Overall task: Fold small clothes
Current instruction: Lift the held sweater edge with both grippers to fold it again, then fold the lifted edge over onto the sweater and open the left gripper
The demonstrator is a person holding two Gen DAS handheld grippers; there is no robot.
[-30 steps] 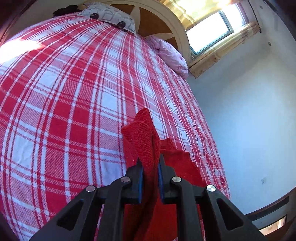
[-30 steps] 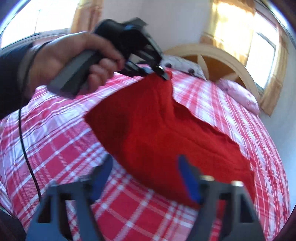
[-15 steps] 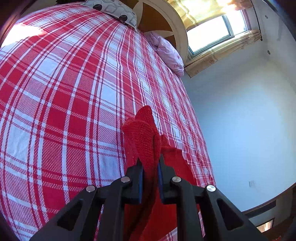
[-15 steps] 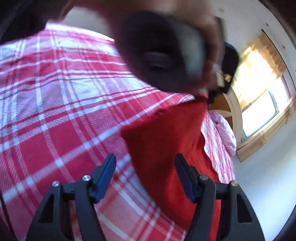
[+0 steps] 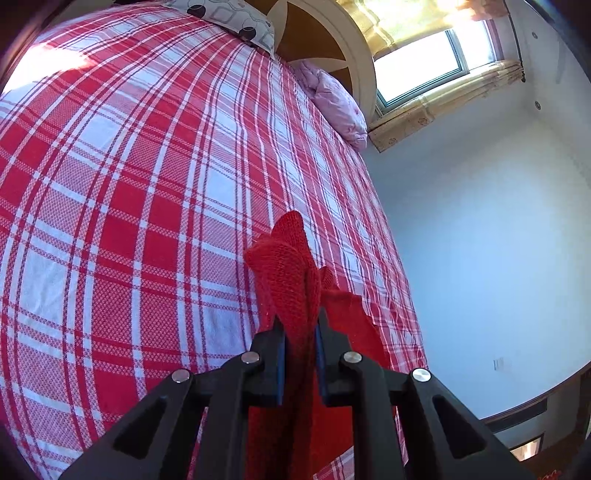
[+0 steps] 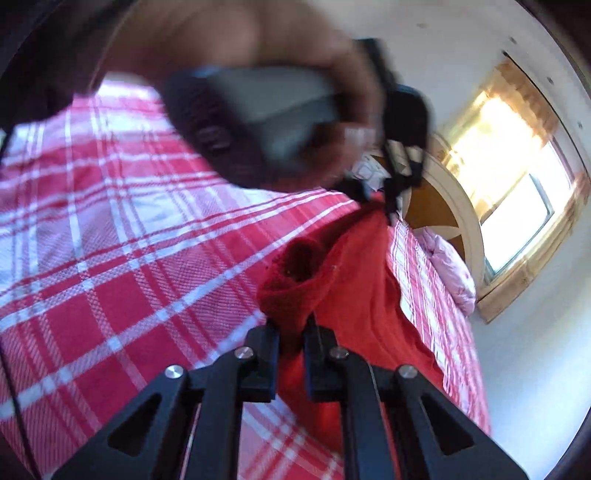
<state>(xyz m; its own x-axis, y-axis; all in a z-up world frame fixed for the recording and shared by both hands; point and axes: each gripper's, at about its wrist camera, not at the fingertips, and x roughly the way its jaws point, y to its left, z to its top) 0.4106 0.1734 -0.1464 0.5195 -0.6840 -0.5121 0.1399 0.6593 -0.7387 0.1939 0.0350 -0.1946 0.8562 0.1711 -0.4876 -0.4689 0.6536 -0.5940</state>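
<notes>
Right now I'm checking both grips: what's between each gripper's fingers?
Red knit garment: a bunched fold sits between the left gripper fingers in the left wrist view, another between the right gripper fingers in the right wrist view.

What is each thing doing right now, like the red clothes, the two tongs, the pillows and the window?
Red knitted garment: lifted above the bed, pinched at two spots, hanging bunched.
Left tongs: shut on the garment.
Right tongs: shut on the garment.
Plaid bedsheet: spread flat over the bed.
Pink pillow: lying by the headboard.
Patterned pillow: lying by the headboard.
Window: bright; open or shut, cannot tell.
</notes>
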